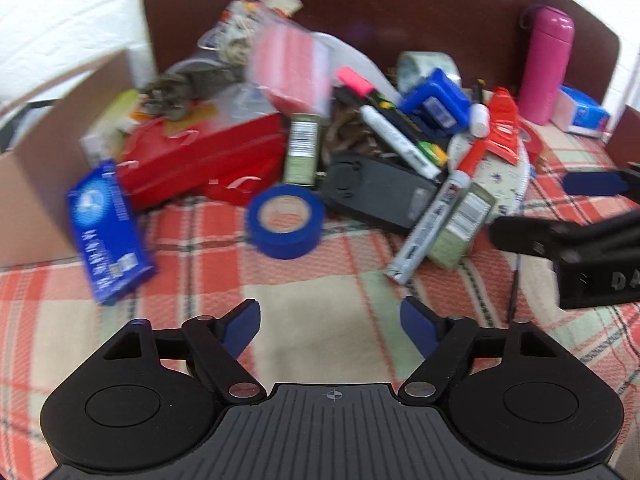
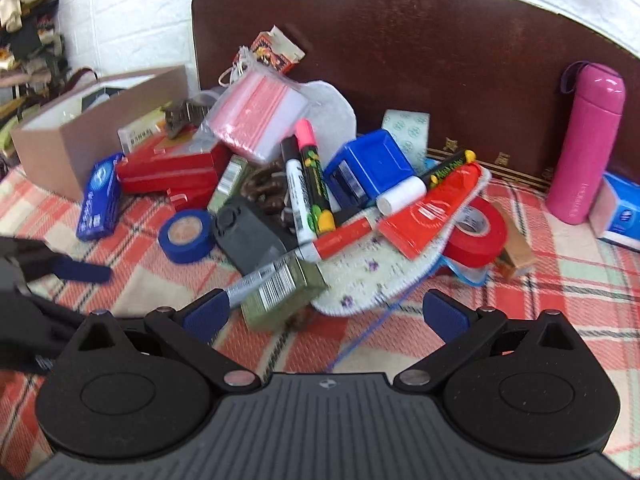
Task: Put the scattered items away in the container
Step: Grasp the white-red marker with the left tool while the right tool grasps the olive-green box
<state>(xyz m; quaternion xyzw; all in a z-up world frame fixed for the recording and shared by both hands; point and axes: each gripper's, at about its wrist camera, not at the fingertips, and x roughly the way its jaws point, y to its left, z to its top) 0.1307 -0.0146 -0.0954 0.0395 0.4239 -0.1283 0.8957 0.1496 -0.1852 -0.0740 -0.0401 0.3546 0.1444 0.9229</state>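
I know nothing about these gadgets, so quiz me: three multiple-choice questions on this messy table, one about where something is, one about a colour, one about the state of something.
1. Where is the cardboard box?
A. left of the pile
B. right of the pink bottle
C. on top of the pile

2. What colours are the two tape rolls?
A. green and yellow
B. blue and red
C. both white

3. How do the two grippers stand?
A. both shut on pens
B. one holds the bottle
C. both open and holding nothing

Answers:
1. A: the box sits at the left edge, beside the red case.
2. B: the blue tape roll lies in front of the pile and the red tape roll on its right side.
3. C: the left gripper and right gripper show wide gaps over the checked cloth.
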